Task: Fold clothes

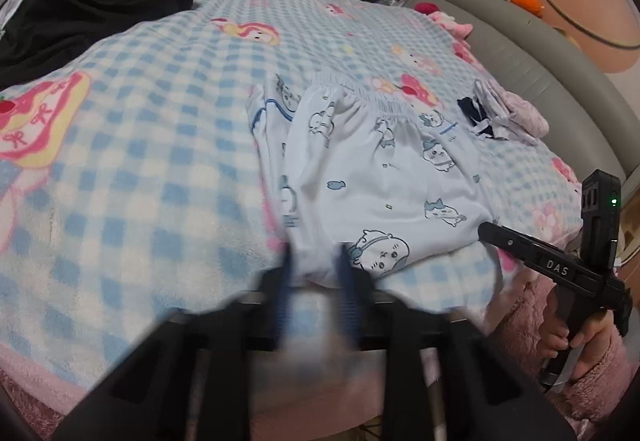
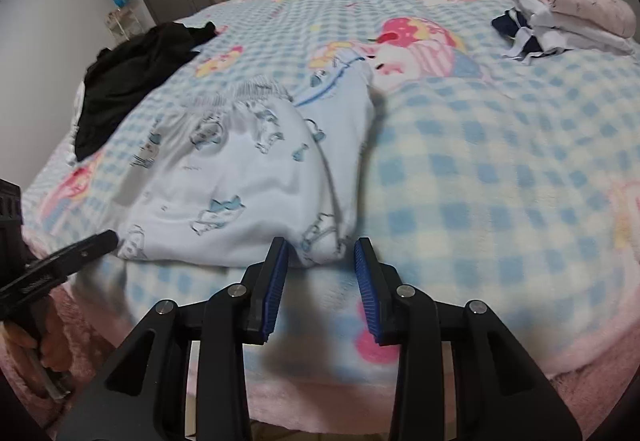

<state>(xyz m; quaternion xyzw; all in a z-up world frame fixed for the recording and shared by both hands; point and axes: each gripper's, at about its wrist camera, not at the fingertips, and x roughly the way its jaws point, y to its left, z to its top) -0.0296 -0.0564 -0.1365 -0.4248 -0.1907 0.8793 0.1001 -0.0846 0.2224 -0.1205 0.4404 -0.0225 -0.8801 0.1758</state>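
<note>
Lying before parted jaws, pale-blue pajama bottoms (image 2: 248, 177)

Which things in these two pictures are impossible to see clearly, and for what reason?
- Left gripper: left wrist view, motion blur; whether it grips the printed shorts cannot be told.
- Shorts' underside and inner folds: both views, hidden by the top layer.
- Black garment: left wrist view, cut by the frame edge; its type is unclear.
- Folded pile: right wrist view, too small to count pieces.
</note>
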